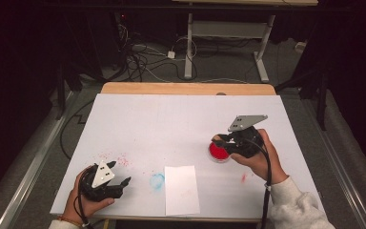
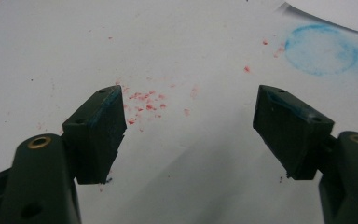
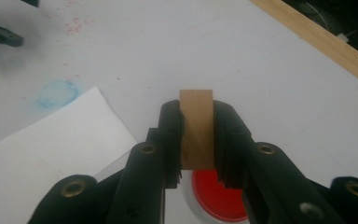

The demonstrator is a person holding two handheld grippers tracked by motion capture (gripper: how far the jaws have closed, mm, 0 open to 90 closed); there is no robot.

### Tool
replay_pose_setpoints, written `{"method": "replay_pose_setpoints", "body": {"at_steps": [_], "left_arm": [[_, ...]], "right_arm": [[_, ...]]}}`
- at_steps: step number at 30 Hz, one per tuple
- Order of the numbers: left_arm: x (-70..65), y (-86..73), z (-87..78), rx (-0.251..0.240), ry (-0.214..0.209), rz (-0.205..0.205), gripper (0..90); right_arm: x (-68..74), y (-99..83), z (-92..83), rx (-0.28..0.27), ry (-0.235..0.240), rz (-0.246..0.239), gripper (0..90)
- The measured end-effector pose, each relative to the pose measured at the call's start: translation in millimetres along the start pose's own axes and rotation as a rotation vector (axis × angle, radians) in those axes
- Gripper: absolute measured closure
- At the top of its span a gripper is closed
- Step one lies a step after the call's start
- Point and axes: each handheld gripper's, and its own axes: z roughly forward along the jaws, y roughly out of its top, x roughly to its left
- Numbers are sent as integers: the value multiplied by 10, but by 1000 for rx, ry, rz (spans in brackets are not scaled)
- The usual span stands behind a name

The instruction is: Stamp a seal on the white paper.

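Stamp pinched in right gripper over the red pad (inking, likely); next, press onto paper beside it. Left gripper spread.

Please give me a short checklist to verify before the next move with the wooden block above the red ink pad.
1. Right hand-held gripper shut on the wooden block: ok.
2. Block upright between the jaws: ok.
3. Red ink pad open, directly below the block: ok.
4. White paper sheet lying flat on the table: ok.
5. Left hand-held gripper open, holding nothing, away from the sheet: ok.
6. Ink on the underside of the block: cannot tell.
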Motion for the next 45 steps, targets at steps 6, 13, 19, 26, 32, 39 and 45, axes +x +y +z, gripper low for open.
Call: {"method": "replay_pose_setpoints", "body": {"at_steps": [6,13,19,26,32,39,45], "left_arm": [[-24,0,-3,9,0,11,245],[-38,12,-20,6,8,12,245],[-42,16,-16,9,10,14,245],[-42,15,-8,17,8,16,247],[-42,19,1,22,10,21,247],[-41,20,5,26,9,23,248],[-43,20,12,28,11,21,249]], "right_arm": [[245,47,50,5,49,-56,752],[509,64,173,28,116,-118,752],[702,31,308,69,161,-160,752],[851,-18,457,107,180,-185,753],[926,-60,608,127,179,-186,753],[984,-136,806,171,172,-186,753],[1003,-175,917,196,188,-183,753]]}}
